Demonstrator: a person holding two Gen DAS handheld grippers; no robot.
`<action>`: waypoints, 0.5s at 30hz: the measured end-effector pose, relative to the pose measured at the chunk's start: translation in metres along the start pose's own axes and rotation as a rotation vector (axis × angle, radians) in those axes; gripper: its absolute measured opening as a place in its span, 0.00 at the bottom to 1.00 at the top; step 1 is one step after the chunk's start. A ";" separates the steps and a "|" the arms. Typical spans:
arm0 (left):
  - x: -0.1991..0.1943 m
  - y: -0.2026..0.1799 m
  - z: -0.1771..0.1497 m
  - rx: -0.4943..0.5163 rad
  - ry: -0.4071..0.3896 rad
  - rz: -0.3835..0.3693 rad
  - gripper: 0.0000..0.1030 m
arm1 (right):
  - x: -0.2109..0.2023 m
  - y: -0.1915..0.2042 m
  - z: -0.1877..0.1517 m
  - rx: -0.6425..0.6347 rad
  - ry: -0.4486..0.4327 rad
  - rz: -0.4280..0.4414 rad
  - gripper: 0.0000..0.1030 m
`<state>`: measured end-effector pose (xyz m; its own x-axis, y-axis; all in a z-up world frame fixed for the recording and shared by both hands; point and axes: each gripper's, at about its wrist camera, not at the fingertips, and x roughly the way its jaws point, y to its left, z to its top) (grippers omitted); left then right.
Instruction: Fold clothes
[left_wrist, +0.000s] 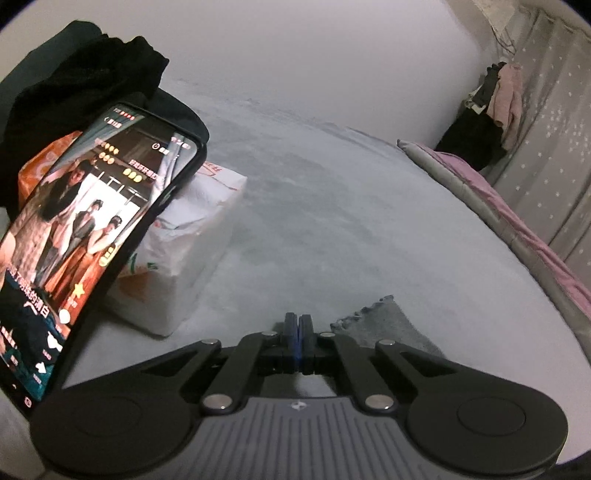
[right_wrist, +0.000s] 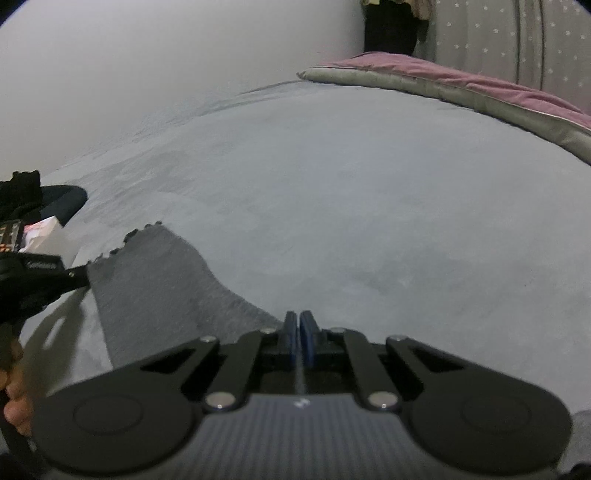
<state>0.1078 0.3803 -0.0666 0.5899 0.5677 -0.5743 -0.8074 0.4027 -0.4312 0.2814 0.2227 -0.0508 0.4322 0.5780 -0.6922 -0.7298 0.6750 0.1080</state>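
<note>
A dark grey cloth (right_wrist: 155, 288) with a scalloped far edge lies flat on the pale grey bed sheet (right_wrist: 369, 192). In the right wrist view my right gripper (right_wrist: 299, 318) is shut, its blue pads pinching the cloth's near right edge. My left gripper (right_wrist: 79, 277) comes in from the left and meets the cloth's left corner. In the left wrist view the left gripper (left_wrist: 298, 320) is shut too, and the cloth (left_wrist: 388, 325) spreads out to the right from under its fingertips.
A lit phone (left_wrist: 85, 229) leans on a white tissue pack (left_wrist: 184, 251) at the left, with black clothes (left_wrist: 74, 74) piled behind. A pink and grey quilt (right_wrist: 461, 85) lines the right side by a starred curtain (left_wrist: 546, 147). A person's hand (right_wrist: 14, 406) shows at the lower left.
</note>
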 end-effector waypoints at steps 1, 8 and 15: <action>0.001 0.002 0.001 -0.020 0.013 -0.024 0.00 | 0.001 0.000 0.000 0.001 0.001 -0.002 0.05; -0.001 0.002 -0.001 -0.032 0.027 -0.111 0.26 | 0.003 0.000 0.000 0.008 -0.018 -0.048 0.05; 0.007 -0.012 -0.004 0.037 0.010 -0.103 0.17 | -0.011 -0.002 0.000 0.050 -0.051 -0.030 0.40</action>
<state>0.1213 0.3763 -0.0681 0.6699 0.5148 -0.5349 -0.7421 0.4847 -0.4629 0.2785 0.2149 -0.0431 0.4807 0.5788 -0.6587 -0.6893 0.7137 0.1242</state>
